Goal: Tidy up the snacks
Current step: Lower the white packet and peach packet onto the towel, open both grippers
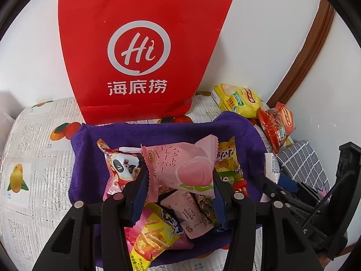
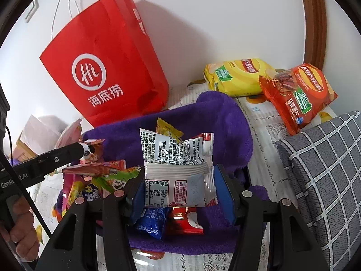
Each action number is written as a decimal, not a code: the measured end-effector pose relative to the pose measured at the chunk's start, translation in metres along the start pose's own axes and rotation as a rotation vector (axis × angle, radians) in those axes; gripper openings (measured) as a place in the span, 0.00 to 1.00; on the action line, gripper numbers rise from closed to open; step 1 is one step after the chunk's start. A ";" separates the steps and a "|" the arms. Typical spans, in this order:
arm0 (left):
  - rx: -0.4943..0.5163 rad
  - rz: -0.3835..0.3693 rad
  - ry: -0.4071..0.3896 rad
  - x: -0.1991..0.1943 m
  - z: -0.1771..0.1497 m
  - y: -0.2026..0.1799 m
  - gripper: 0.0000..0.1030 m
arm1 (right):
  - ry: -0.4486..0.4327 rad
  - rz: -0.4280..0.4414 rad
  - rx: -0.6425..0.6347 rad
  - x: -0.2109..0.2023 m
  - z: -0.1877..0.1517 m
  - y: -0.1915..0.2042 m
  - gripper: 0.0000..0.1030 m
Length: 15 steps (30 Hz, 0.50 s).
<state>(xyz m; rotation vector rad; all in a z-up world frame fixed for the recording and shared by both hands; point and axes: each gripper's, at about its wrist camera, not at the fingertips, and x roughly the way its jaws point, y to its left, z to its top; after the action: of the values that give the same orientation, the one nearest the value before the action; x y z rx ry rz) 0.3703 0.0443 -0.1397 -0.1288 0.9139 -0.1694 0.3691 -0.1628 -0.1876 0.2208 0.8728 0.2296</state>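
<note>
Left tongs [image 1: 180, 186] fill the bottom of the left wrist view, part open, blue pads pressed on both side edges of a pink peach-print snack packet [image 1: 180, 169], holding it up over the purple basket [image 1: 237, 128]. Under it in the basket: a panda-print packet [image 1: 121, 169], a pink fries bag [image 1: 149, 232], a pale pink packet [image 1: 191, 216], a yellow-green packet [image 1: 227, 160]. Behind the basket a red paper bag [image 1: 144, 49] stands upright against the white wall. Far right on the bench [image 1: 29, 140], w/ its fruit-print newspaper cover, lie a yellow chips bag [image 1: 239, 100] and an orange chips bag [image 1: 276, 124], touching. Grey checked cushion [image 1: 302, 164] sits at right, beside the other tool's black arm.

Right wrist view: right tongs [image 2: 180, 185] at bottom, also part open, clamped on a white snack packet [image 2: 178, 169], printed back side facing the lens, held above the basket's right end. Below it lie a blue packet [image 2: 153, 223] and a red-white packet [image 2: 187, 221]. At left the other tongs' black finger reaches in over the basket's packets; a hand [image 2: 20, 225] grips its handle. Red bag leans back-left, both chips bags back-right, cushion at right edge.
</note>
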 end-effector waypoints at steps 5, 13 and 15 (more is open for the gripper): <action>0.010 -0.004 -0.004 0.000 -0.001 -0.003 0.47 | 0.001 0.002 -0.003 0.001 -0.001 0.001 0.54; 0.001 -0.013 0.012 0.005 -0.001 -0.002 0.47 | 0.012 -0.004 0.001 0.005 -0.001 0.000 0.55; 0.001 -0.012 0.012 0.005 -0.001 -0.002 0.47 | 0.012 -0.006 -0.001 0.006 -0.001 0.000 0.55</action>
<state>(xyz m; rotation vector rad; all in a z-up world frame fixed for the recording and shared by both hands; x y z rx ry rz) 0.3721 0.0417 -0.1441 -0.1329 0.9251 -0.1819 0.3720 -0.1614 -0.1930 0.2156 0.8852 0.2263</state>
